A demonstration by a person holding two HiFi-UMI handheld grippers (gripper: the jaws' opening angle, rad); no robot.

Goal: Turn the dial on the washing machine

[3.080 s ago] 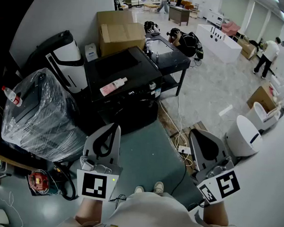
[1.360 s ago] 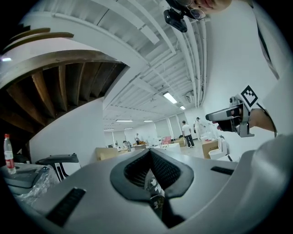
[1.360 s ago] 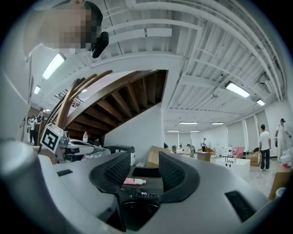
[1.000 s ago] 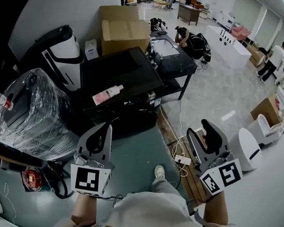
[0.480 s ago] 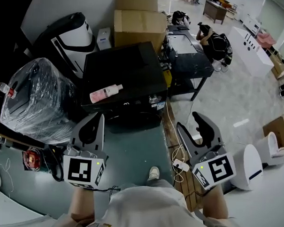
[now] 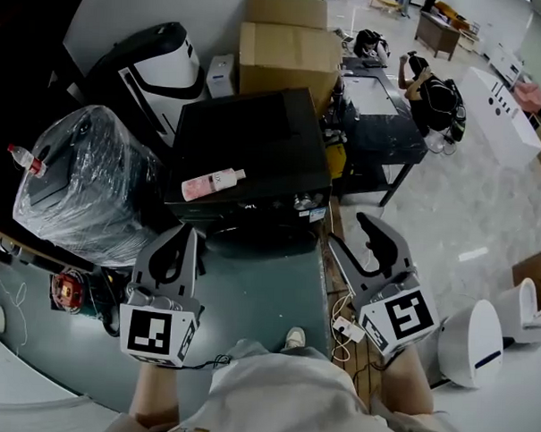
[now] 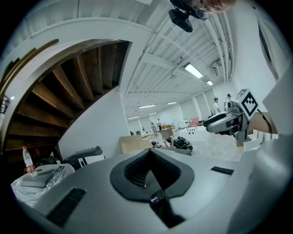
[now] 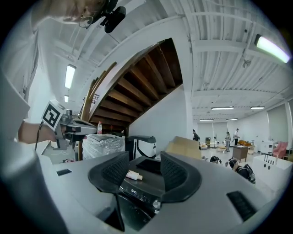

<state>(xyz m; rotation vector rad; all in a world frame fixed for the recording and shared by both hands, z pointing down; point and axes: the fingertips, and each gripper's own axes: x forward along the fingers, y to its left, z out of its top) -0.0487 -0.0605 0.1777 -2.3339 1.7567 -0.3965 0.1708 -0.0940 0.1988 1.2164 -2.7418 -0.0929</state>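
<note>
The black washing machine [image 6: 247, 138] stands ahead of me with a pink bottle [image 6: 212, 185] lying on its lid. Its silver dial [image 6: 299, 201] sits on the front control strip, right of centre. My right gripper [image 6: 349, 230] is open and hangs in front of the machine's right corner, short of the dial. In the right gripper view the dial [image 8: 156, 204] shows low between the spread fingers [image 8: 176, 172], with the bottle [image 8: 133, 175] above it. My left gripper [image 6: 192, 230] is shut, empty, and low at the machine's front left. Its pads [image 7: 137, 171] meet in the left gripper view.
A plastic-wrapped appliance [image 6: 80, 175] stands left of the machine, a white and black unit [image 6: 161, 63] behind it. Cardboard boxes [image 6: 287, 41] sit at the back. A black table [image 6: 382, 126] is at the right. Cables and a power strip [image 6: 344, 327] lie on the floor by my right side.
I have stepped closer to the machine, and both grippers now sit nearer its front. The right jaws, together in the earliest frame, stand apart. The left jaws stay shut.
</note>
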